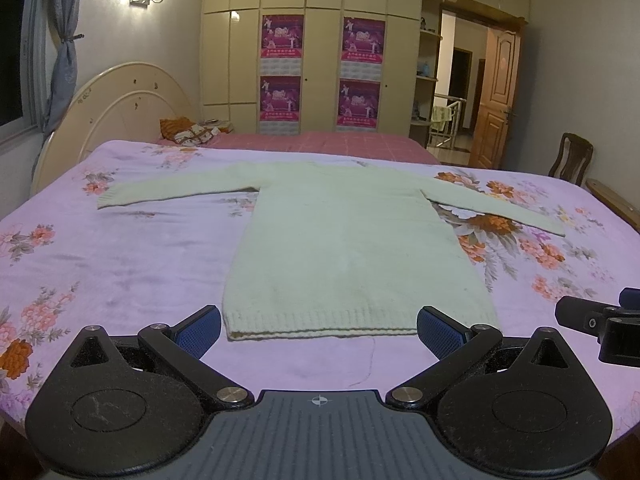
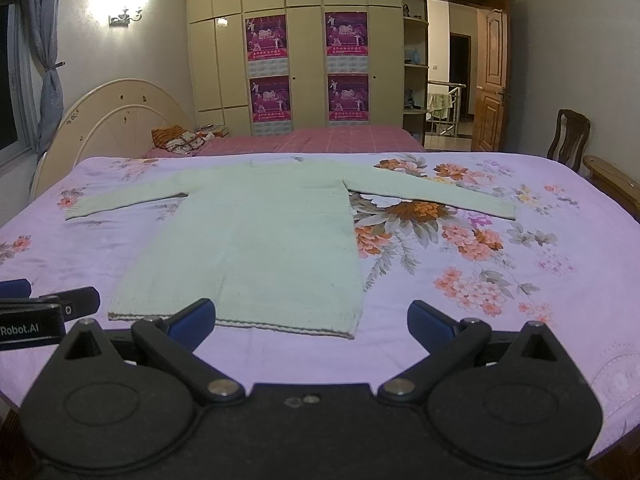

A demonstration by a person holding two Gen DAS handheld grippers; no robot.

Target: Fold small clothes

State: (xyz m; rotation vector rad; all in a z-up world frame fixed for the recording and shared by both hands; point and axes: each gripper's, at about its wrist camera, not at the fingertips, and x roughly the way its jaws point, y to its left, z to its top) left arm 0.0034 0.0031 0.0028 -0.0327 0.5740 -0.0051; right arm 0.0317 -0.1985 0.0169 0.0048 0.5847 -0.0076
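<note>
A pale green knitted sweater (image 1: 340,240) lies flat on the floral lilac bedspread (image 1: 120,248), both sleeves spread out to the sides and its ribbed hem (image 1: 320,326) nearest to me. My left gripper (image 1: 319,330) hovers just short of that hem, its blue-padded fingers (image 1: 200,330) spread wide and holding nothing. My right gripper (image 2: 311,320) is just beside it (each one shows at the edge of the other's view), fingers (image 2: 430,322) equally wide apart and empty, facing the hem's right corner. A wooden chair (image 2: 568,136) stands beyond the bed.
</note>
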